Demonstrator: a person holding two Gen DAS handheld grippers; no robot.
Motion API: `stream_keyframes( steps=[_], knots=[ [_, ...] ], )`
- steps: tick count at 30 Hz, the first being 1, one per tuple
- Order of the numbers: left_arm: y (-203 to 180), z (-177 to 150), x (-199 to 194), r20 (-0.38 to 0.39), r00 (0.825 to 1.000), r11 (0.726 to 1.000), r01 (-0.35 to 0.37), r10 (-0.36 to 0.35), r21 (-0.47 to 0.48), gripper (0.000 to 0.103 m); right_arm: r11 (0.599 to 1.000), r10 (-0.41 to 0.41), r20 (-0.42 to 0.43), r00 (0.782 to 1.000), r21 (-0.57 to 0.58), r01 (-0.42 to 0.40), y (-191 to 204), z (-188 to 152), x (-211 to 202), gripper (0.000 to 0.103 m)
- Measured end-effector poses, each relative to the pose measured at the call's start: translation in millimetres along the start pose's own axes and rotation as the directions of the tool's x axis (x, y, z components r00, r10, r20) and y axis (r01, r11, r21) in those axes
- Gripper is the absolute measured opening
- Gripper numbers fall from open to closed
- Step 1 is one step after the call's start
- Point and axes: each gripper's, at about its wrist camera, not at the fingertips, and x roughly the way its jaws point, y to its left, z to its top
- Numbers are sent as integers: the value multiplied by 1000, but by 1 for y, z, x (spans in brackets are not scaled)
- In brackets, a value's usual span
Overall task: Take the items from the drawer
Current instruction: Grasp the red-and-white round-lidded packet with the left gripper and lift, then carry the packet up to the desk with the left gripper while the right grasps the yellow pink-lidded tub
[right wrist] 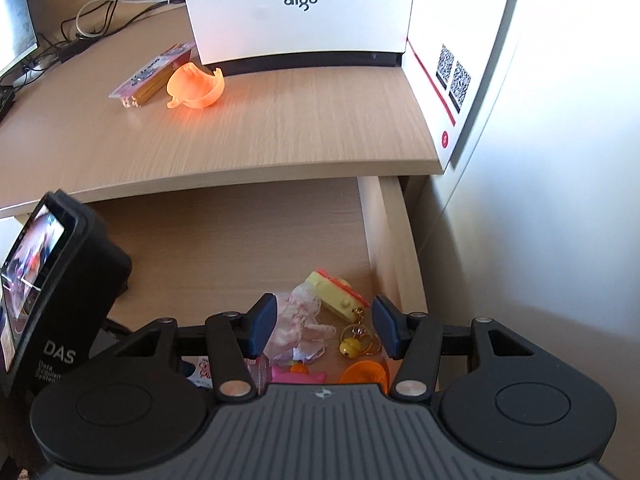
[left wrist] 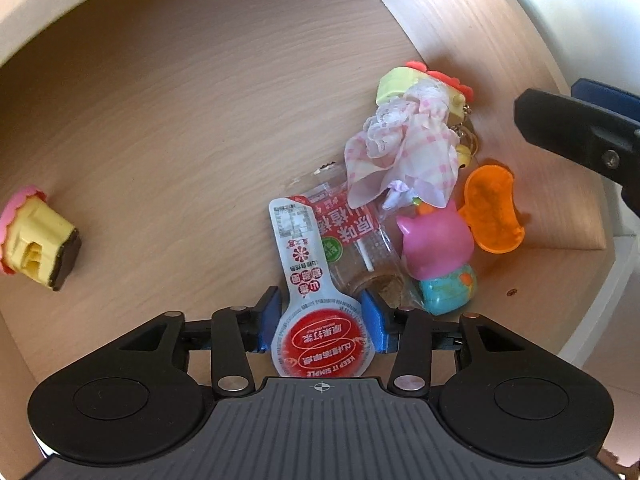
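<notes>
The open drawer (left wrist: pixel 180 120) holds a heap of small items at its right side. My left gripper (left wrist: pixel 322 320) points down into it, open, with the round red-lidded end of a white sauce packet (left wrist: pixel 304 264) lying between its blue pads. Beside the packet lie a clear-wrapped snack roll (left wrist: pixel 360 248), a pink checked cloth (left wrist: pixel 404 152), a yellow keychain toy (left wrist: pixel 404 80), a pink pig toy (left wrist: pixel 436 248) and an orange plastic shell (left wrist: pixel 494 208). My right gripper (right wrist: pixel 324 328) hovers open above the cloth (right wrist: pixel 300 320) and the keychain (right wrist: pixel 336 292), holding nothing.
A yellow and pink cake-slice toy (left wrist: pixel 36 240) lies alone at the drawer's left. On the desk top (right wrist: pixel 280 132) sit another orange shell (right wrist: pixel 196 88), a pack of sticks (right wrist: pixel 152 76), a white aigo box (right wrist: pixel 296 8) and a QR-code box (right wrist: pixel 456 60). Cables run at the back left.
</notes>
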Motion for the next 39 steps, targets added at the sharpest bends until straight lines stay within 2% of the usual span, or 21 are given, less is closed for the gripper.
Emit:
stream_keyframes(
  steps=[2, 4, 7, 9, 11, 12, 14, 15, 18, 22, 25, 28, 35, 36, 37, 39],
  knots=[
    [4, -1, 2, -14, 999, 999, 40, -40, -18, 55, 1000, -5, 2, 1000, -1, 5, 0, 0, 0, 53],
    [6, -4, 4, -18, 996, 996, 91, -92, -17, 69, 1000, -12, 3, 1000, -4, 12, 0, -1, -1, 53],
    [8, -11, 9, -31, 987, 987, 158, -158, -1, 84, 1000, -15, 1, 1000, -1, 15, -1, -2, -1, 53],
    [7, -15, 10, -30, 987, 987, 161, -161, 0, 84, 1000, -16, 1, 1000, 0, 16, -2, -2, -1, 53],
    [5, -18, 11, -21, 989, 989, 146, -146, -2, 82, 1000, -18, 0, 1000, 0, 18, -2, -1, 0, 53],
    [4, -19, 11, -17, 991, 991, 132, -132, -2, 75, 1000, -18, 0, 1000, 0, 18, -3, -1, 0, 53],
    [2, -22, 9, 4, 998, 998, 58, -58, 17, 46, 1000, -20, 0, 1000, 3, 20, -4, 0, 1, 53],
    [3, -22, 8, 15, 999, 999, 49, -49, 20, 39, 1000, -21, 0, 1000, 4, 21, -4, 0, 1, 53],
    [12, -26, 11, 16, 997, 996, 75, -74, -45, 38, 1000, -23, 0, 1000, 6, 23, -4, -1, 2, 53],
    [11, -25, 15, 9, 998, 990, 59, -59, -131, 38, 1000, -21, -8, 1000, -1, 21, -2, -2, 3, 53],
    [5, -22, 18, 27, 998, 992, 57, -55, -114, 29, 1000, -20, -14, 1000, -10, 20, -1, -3, 4, 53],
    [0, -26, 20, 46, 998, 996, 52, -49, -66, 26, 1000, -27, -9, 1000, -7, 27, -1, -3, 3, 53],
    [18, -51, 10, 91, 987, 991, 135, -132, -26, 24, 1000, -27, 2, 1000, 2, 27, -3, -2, 2, 53],
    [21, -56, 8, 94, 986, 990, 141, -138, -21, 24, 1000, -27, 2, 1000, -1, 27, -3, -2, 2, 53],
    [15, -44, 1, 99, 985, 990, 143, -140, -19, 24, 1000, -26, 1, 1000, -3, 26, -3, -2, 3, 53],
    [25, -53, -6, 116, 984, 989, 142, -139, -25, 24, 1000, -22, -5, 1000, -7, 22, -3, -2, 5, 53]
  ],
)
